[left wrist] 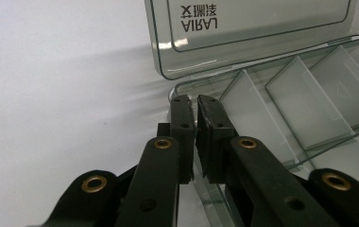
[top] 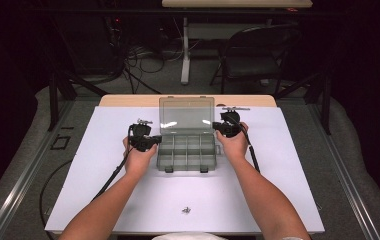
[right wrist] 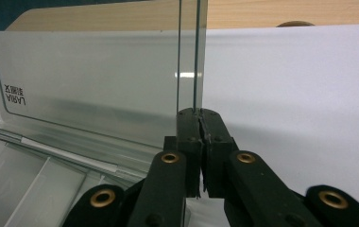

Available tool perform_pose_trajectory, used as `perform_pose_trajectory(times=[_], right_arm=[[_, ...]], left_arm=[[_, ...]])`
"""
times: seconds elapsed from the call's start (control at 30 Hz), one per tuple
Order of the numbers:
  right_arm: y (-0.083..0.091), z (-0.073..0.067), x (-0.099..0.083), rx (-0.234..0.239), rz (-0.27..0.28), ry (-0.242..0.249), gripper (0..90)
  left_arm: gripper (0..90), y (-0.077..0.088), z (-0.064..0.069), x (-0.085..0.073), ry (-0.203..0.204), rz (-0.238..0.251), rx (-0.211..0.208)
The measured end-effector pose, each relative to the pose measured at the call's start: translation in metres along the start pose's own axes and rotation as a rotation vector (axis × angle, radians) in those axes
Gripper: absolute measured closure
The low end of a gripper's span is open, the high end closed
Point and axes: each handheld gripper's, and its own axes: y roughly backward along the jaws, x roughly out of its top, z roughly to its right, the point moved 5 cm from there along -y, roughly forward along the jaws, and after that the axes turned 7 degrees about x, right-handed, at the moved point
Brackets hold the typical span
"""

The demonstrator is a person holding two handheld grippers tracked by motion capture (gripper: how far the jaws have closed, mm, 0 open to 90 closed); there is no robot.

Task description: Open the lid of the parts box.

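1. The clear smoky plastic compartment box [top: 187,148] sits mid-table on the white mat [top: 103,150].
2. The left gripper [left wrist: 195,105] pinches its base wall, likely steadying it.
3. The right gripper [right wrist: 198,115] clamps the upright lid's [right wrist: 97,80] edge, holding it open.

Both forearms reach in from near edge, hands mid-table: left gripper [top: 150,142] pts right w/ jaws nearly closed, right gripper [top: 223,128] a bit farther, pts left w/ jaws pressed together.
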Motion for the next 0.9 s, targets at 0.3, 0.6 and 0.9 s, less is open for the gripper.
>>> perform_pose_trajectory(times=[0.3, 0.6, 0.9], right_arm=[[-0.0025, 0.0007, -0.0007, -0.01, 0.003, 0.002, 88.3], [-0.0053, 0.0023, -0.0028, -0.012, -0.004, 0.0, 88.8], [-0.01, 0.0044, -0.0063, -0.02, -0.018, 0.003, 89.8]], left_arm=[[85.6, 0.0001, -0.0002, -0.0001, 0.002, 0.0, -0.003], [85.6, 0.0001, 0.0001, -0.0005, 0.002, 0.004, 0.0], [85.6, 0.0004, 0.0003, -0.0009, 0.0, 0.005, 0.001]])
